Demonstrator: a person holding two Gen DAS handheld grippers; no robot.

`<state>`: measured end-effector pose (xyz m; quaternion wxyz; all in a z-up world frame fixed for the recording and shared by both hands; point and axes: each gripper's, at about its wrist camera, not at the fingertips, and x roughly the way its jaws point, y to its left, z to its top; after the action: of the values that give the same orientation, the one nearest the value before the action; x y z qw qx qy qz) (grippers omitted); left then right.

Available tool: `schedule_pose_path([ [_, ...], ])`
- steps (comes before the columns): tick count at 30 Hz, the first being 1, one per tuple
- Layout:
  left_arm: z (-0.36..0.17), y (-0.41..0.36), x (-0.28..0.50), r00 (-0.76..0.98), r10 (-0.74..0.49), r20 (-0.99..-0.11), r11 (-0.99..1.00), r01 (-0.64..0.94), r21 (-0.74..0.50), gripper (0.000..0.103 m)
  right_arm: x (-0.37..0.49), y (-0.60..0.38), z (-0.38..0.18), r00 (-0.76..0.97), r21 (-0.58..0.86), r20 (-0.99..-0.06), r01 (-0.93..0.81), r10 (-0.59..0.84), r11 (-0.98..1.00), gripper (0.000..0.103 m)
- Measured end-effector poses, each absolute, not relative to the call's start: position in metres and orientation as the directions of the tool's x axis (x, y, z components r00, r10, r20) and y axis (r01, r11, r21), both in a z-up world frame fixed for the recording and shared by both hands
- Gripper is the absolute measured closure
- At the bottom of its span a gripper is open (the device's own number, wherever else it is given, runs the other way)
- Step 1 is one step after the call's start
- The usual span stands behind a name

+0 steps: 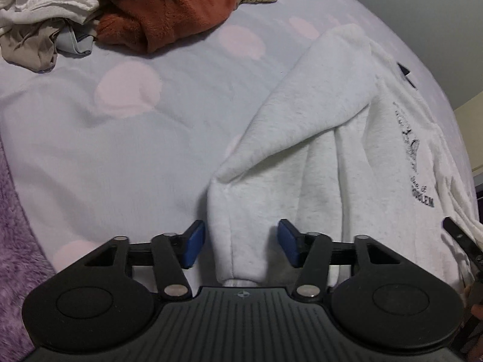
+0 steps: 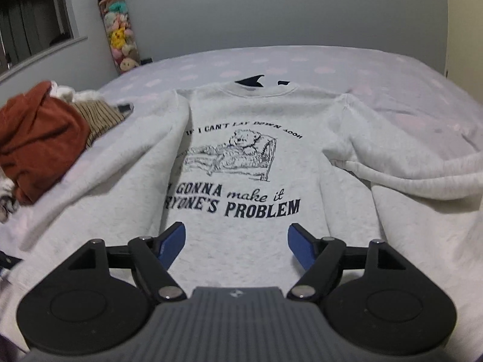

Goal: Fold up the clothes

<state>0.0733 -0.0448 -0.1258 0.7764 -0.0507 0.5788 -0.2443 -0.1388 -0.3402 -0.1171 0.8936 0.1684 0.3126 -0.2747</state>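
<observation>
The bed (image 2: 347, 66) carries a pale grey sweatshirt (image 2: 250, 235), spread front up with its printed lettering showing. In the right wrist view the collar points to twelve o'clock and the hem to six, so the long axis of the body runs straight away from the right gripper (image 2: 235, 244). A heap of unfolded clothes (image 1: 145, 9), rust and white on top, lies well apart at ten o'clock in the left wrist view.

The left sleeve (image 1: 250, 211) runs from one o'clock down to six, and its cuff end lies between the fingers of the left gripper (image 1: 240, 246). The jaws stand about half open; the blue pads (image 1: 193, 247) flank the cloth without pressing it. This hand is judged nearer the next fold.

The right gripper stands wide open over the lower front, holding nothing.
</observation>
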Motion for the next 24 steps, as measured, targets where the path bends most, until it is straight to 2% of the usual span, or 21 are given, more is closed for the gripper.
schedule_pose_path([
  [1,-0.125,-0.043,0.074,0.209,-0.452,-0.867,0.870,0.318,-0.377,0.066,-0.138,-0.337,-0.117,0.648,0.110,-0.653,0.593,-0.392,0.797,0.026],
  [3,-0.125,-0.043,0.071,0.223,-0.462,-0.858,0.864,0.330,-0.380,0.083,-0.136,-0.332,-0.117,0.645,0.077,-0.647,0.586,-0.407,0.807,0.026],
  [5,-0.125,-0.044,0.067,0.244,-0.466,-0.850,0.860,0.350,-0.371,0.095,-0.135,-0.327,-0.116,0.644,0.046,-0.640,0.576,-0.419,0.816,0.026],
  [9,-0.116,-0.038,0.058,0.325,-0.468,-0.822,0.865,0.359,-0.351,0.098,-0.132,-0.323,-0.117,0.634,0.008,-0.645,0.564,-0.427,0.826,0.026],
  [12,-0.092,-0.033,0.058,0.455,-0.434,-0.777,0.888,0.360,-0.285,0.099,-0.130,-0.323,-0.119,0.625,-0.005,-0.651,0.563,-0.430,0.826,0.026],
  [16,-0.050,-0.033,0.054,0.652,-0.341,-0.678,0.925,0.362,-0.117,0.099,-0.127,-0.321,-0.120,0.615,-0.020,-0.659,0.560,-0.432,0.828,0.026],
  [21,-0.024,-0.055,0.041,0.819,-0.238,-0.522,0.912,0.373,0.170,0.099,-0.123,-0.319,-0.123,0.602,-0.042,-0.672,0.551,-0.432,0.833,0.026],
  [22,-0.028,-0.060,0.040,0.816,-0.239,-0.527,0.900,0.390,0.195,0.099,-0.123,-0.319,-0.124,0.600,-0.045,-0.673,0.550,-0.432,0.834,0.026],
  [24,-0.041,-0.068,0.039,0.761,-0.271,-0.590,0.879,0.445,0.171,0.099,-0.122,-0.319,-0.124,0.596,-0.050,-0.677,0.548,-0.432,0.835,0.026],
])
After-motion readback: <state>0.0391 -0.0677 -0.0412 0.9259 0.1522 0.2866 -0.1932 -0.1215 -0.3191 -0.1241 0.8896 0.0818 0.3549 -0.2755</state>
